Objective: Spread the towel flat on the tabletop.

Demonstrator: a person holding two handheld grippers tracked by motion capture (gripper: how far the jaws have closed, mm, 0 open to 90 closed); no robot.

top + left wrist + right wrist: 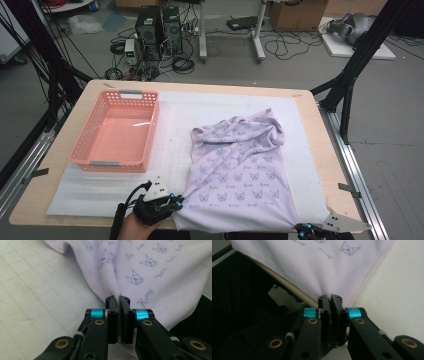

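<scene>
Left tool and right tool each clamped tight on a near corner of lilac towel; pink basket far left.

A pink plastic basket sits at the left on a white mat that covers most of the wooden surface. Behind, on the grey floor, stand two black computer towers among loose cables, with a cardboard box farther right.

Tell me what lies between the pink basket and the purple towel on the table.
Nothing: in the high view, only a bare strip of the white mat separates the pink basket from the purple towel.
</scene>
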